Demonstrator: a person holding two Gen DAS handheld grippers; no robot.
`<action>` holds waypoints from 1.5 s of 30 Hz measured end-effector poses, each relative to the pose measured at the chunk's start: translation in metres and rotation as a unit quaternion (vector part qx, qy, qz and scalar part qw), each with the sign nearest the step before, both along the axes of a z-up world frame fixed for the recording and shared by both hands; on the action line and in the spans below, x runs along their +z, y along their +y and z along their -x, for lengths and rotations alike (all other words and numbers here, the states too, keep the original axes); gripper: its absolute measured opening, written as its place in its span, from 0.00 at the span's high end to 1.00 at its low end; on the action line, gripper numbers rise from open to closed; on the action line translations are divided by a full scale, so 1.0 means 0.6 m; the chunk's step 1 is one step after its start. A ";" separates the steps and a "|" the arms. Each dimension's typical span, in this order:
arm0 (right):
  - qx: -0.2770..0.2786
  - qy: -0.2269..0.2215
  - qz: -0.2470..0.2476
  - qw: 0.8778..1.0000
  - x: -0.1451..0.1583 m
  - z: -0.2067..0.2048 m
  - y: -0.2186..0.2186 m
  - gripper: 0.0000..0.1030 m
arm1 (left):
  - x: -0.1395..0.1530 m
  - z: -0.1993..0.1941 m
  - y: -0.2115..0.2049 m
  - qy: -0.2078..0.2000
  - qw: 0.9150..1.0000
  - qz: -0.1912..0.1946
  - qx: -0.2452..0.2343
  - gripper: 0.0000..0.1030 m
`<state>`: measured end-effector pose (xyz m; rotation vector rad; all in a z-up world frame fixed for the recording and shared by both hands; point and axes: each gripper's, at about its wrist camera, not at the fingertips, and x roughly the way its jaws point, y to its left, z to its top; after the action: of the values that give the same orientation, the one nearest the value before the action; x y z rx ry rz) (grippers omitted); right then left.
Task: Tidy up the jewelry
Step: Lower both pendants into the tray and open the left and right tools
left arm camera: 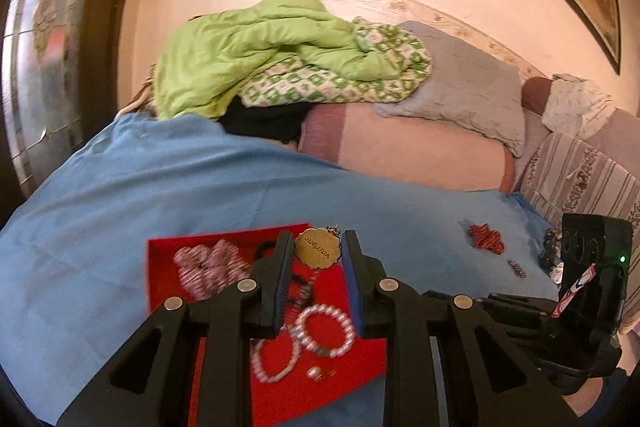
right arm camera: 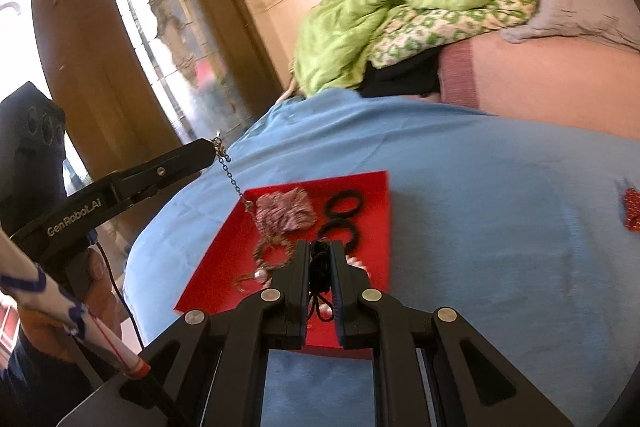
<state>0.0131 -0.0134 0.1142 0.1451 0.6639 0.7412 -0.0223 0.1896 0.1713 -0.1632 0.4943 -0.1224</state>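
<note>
Left wrist view shows the left gripper [left arm camera: 317,259] pinching a gold pendant [left arm camera: 317,250] at centre frame, its chain [right arm camera: 230,171] dangling over the red tray [left arm camera: 168,287] — the pearl bracelets [left arm camera: 326,325] already lie inside. Lower centre of the right wrist view, the right gripper [right arm camera: 320,279] is clenched on a black cord [right arm camera: 319,273] above the same tray. Likely step: carrying both pieces in — next, lower each onto bare red and release without tangling.
</note>
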 end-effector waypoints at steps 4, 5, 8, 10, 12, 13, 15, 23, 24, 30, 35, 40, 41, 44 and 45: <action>0.017 0.003 0.004 1.000 -0.007 0.007 0.032 0.90 | -0.018 0.023 0.030 0.015 1.000 -0.004 0.016 0.77; 0.022 0.005 0.004 1.000 -0.010 0.008 0.041 0.90 | -0.025 0.029 0.037 0.021 1.000 -0.005 0.020 0.77; 0.033 0.014 0.003 0.999 -0.020 0.010 0.061 0.90 | -0.047 0.045 0.054 0.038 0.999 -0.005 0.029 0.77; 0.042 0.022 0.002 0.999 -0.027 0.010 0.073 0.90 | -0.065 0.053 0.064 0.051 0.998 -0.004 0.034 0.77; 0.049 0.026 0.005 0.998 -0.033 0.011 0.087 0.90 | -0.079 0.053 0.072 0.062 0.997 -0.004 0.039 0.77; 0.051 0.027 0.006 0.998 -0.035 0.013 0.092 0.90 | -0.086 0.053 0.077 0.068 0.997 -0.002 0.041 0.77; 0.056 0.029 0.009 0.998 -0.041 0.015 0.103 0.90 | -0.098 0.054 0.084 0.076 0.996 -0.004 0.044 0.77; 0.064 0.056 0.032 0.996 -0.079 0.001 0.128 0.90 | -0.138 0.032 0.087 0.116 0.992 -0.012 0.040 0.77; 0.063 0.058 0.034 0.996 -0.084 -0.002 0.130 0.90 | -0.141 0.030 0.083 0.119 0.992 -0.017 0.037 0.77; 0.067 0.065 0.044 0.995 -0.104 -0.007 0.140 0.90 | -0.159 0.018 0.071 0.141 0.989 -0.039 0.032 0.77; 0.068 0.069 0.047 0.994 -0.113 -0.012 0.142 0.90 | -0.166 0.012 0.070 0.148 0.987 -0.048 0.038 0.77; 0.069 0.071 0.048 0.994 -0.115 -0.014 0.141 0.90 | -0.172 0.005 0.065 0.155 0.985 -0.060 0.037 0.77; 0.070 0.072 0.049 0.994 -0.116 -0.015 0.141 0.90 | -0.173 0.004 0.064 0.157 0.985 -0.062 0.036 0.77; 0.070 0.074 0.051 0.994 -0.118 -0.016 0.141 0.90 | -0.178 0.002 0.062 0.162 0.984 -0.070 0.036 0.77; 0.070 0.074 0.052 0.993 -0.119 -0.017 0.142 0.90 | -0.179 0.001 0.062 0.164 0.983 -0.072 0.036 0.77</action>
<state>0.0232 0.0718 0.0430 0.0587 0.8587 0.8341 -0.0229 0.2268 0.0636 -0.0592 0.8220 0.0133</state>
